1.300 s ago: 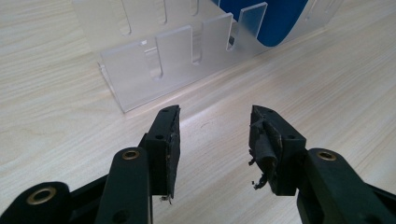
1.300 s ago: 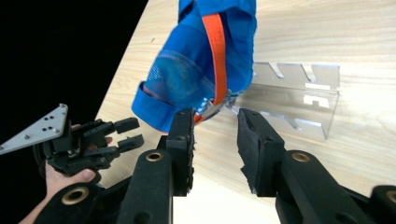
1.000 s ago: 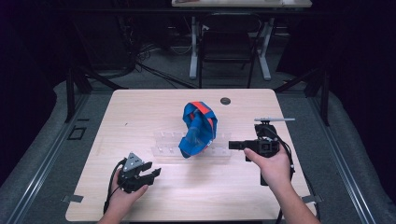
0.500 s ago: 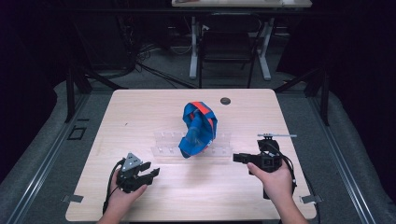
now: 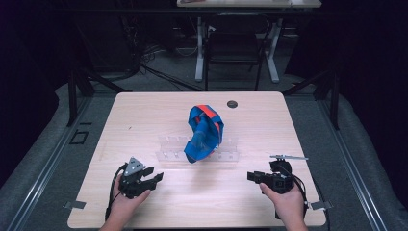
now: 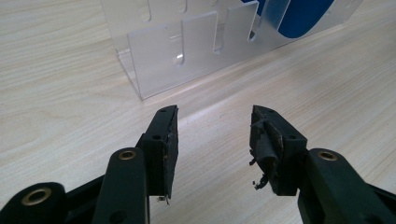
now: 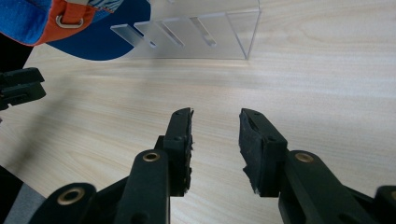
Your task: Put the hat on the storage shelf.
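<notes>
- Left tool [image 5: 155,179]: held near the front left of the tabletop [image 5: 144,120], jaws spread wide with nothing between them. In the left gripper view its tip [image 6: 214,126] hovers over bare wood, pointing toward the near end of the clear rack [image 6: 187,42].
- Right tool [image 5: 252,176]: held near the front right edge of the tabletop, jaws parted moderately and empty. In the right gripper view its tip [image 7: 215,126] is above bare wood, with the rack [image 7: 205,32] farther off.
- Blue and orange cap [image 5: 204,132]: it sits upright on the clear rack [image 5: 168,149] at the middle of the tabletop, roughly midway between both tools and well apart from each.
- Clear rack: slotted acrylic, lying across the tabletop centre; its left slots are unoccupied.
- Dark round grommet [image 5: 232,104]: set in the tabletop behind the cap.
</notes>
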The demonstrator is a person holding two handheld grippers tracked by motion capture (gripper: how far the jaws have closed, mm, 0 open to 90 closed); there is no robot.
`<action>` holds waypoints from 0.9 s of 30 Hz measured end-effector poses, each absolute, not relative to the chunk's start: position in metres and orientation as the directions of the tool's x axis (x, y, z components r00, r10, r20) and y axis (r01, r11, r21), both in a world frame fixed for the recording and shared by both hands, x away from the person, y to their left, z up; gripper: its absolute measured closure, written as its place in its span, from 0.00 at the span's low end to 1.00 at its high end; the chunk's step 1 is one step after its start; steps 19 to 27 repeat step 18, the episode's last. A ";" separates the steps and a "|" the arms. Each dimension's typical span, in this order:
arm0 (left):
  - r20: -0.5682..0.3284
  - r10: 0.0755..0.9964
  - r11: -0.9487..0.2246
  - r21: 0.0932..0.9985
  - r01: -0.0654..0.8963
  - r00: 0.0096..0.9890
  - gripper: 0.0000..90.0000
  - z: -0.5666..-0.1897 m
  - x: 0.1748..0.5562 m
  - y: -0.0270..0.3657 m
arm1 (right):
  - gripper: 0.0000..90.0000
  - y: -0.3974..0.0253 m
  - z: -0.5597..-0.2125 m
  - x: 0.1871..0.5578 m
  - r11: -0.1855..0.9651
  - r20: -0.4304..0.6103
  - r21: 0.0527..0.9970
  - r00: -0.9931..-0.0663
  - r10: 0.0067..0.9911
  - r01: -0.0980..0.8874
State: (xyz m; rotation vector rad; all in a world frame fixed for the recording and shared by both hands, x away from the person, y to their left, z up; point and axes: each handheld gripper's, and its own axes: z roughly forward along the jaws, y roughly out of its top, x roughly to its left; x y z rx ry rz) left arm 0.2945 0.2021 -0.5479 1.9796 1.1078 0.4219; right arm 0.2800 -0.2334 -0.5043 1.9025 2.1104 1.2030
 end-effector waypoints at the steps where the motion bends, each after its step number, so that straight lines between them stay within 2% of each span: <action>1: -0.092 0.823 -0.289 0.782 0.553 0.560 0.58 -0.548 0.295 0.202 | 0.71 -0.234 -0.506 0.279 -0.076 0.450 0.563 -0.228 0.863 0.823; 8: -0.090 0.825 -0.283 0.789 0.545 0.558 0.58 -0.549 0.295 0.202 | 0.69 -0.239 -0.520 0.272 -0.087 0.455 0.573 -0.228 0.861 0.815; 13: -0.075 0.820 -0.299 0.789 0.536 0.568 0.60 -0.548 0.294 0.200 | 0.69 -0.240 -0.527 0.268 -0.099 0.422 0.604 -0.212 0.882 0.791; 18: -0.058 0.813 -0.310 0.800 0.514 0.580 0.63 -0.548 0.291 0.196 | 0.67 -0.241 -0.529 0.263 -0.080 0.390 0.634 -0.229 0.892 0.769; 27: -0.058 0.813 -0.310 0.800 0.514 0.580 0.63 -0.548 0.291 0.196 | 0.67 -0.241 -0.529 0.263 -0.080 0.390 0.634 -0.229 0.892 0.769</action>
